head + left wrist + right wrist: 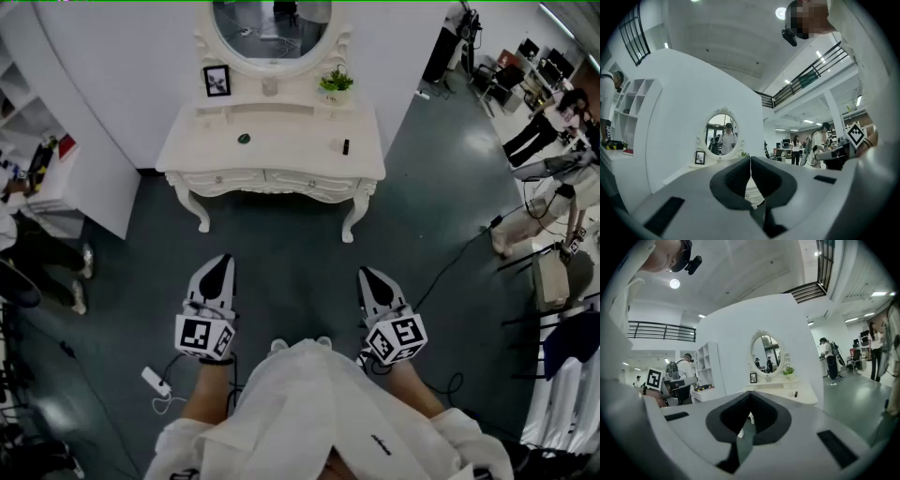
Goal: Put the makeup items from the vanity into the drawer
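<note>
A white vanity (pixel 281 150) with an oval mirror stands against the wall ahead of me. On its top lie a small round dark item (pixel 244 138) and a slim black tube (pixel 345 146) with a small pale item beside it. Both front drawers (pixel 267 178) are closed. My left gripper (pixel 225 259) and right gripper (pixel 366 273) hover over the floor, well short of the vanity. Each is shut with nothing between its jaws. The left gripper (pixel 750 157) looks toward the mirror. The right gripper (pixel 750 393) faces the vanity (pixel 787 391) and the black tube (pixel 795 393).
A picture frame (pixel 217 81), a cup and a potted plant (pixel 336 84) stand at the vanity's back. A white shelf unit (pixel 42 178) is at the left. Cables and a power strip (pixel 153 381) lie on the floor. People and equipment stand at the right (pixel 553 131).
</note>
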The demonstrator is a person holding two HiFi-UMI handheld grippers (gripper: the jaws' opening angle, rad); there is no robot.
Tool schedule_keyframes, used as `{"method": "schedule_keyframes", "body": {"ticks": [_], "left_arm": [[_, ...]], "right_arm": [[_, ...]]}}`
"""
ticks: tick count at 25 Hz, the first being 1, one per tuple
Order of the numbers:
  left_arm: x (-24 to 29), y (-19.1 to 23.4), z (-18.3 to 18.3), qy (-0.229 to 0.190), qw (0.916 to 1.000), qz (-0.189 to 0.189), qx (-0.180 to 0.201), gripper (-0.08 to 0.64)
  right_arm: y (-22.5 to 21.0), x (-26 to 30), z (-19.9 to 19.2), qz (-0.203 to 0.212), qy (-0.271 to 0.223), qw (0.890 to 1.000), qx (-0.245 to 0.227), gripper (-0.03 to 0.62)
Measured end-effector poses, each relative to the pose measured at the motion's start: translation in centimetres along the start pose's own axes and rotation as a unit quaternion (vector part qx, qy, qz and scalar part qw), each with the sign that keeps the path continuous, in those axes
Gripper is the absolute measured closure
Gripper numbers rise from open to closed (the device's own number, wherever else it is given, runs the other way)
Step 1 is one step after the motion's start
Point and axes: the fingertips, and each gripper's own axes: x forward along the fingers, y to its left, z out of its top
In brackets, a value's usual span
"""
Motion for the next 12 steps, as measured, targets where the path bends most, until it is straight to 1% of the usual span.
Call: {"method": "schedule_keyframes", "body": {"ticks": [7,12], "left_arm": [[-0.73,0.24,-0.2,0.006,0.9999,0.009,-0.003,0.531],[-0.87,0.48,-0.26,0.004,1.0,0.005,-0.008,0.531]], "right_arm": [[0.51,-0.29,0.04,0.0,-0.002,1.0,0.0,0.575],[0.99,0.07,-0.01,0.003,-0.004,1.0,0.005,0.575]]}}
